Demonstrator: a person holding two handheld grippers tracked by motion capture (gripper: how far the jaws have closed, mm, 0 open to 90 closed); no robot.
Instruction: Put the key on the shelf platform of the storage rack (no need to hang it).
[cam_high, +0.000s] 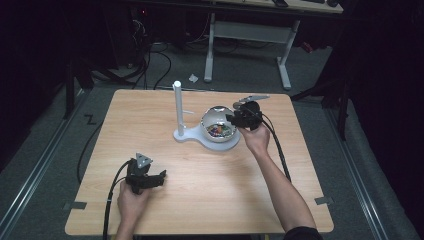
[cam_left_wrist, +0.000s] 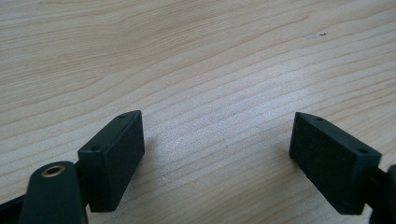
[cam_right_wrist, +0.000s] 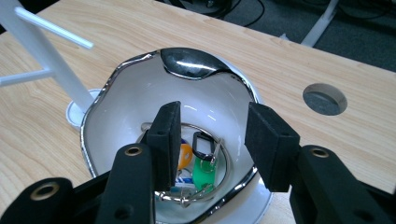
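Hovering open above the bowl (cam_right_wrist: 140, 93), the right tool (cam_right_wrist: 212, 140) frames the keyring (cam_right_wrist: 201, 154); left tool (cam_left_wrist: 215, 154) open.

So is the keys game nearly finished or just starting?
Just starting, it seems. Nothing looks done: the key ring with its coloured tags lies in the shiny bowl, and the white stand has nothing hanging on it. In hand: the right tool is open above the keys. The left tool sits open over bare table. Grabbing them is left, probably.

A second desk on white legs (cam_high: 285, 65) and black cables (cam_high: 160, 60) are seen on grey floor (cam_high: 240, 70) beyond the wooden tabletop (cam_high: 210, 190).
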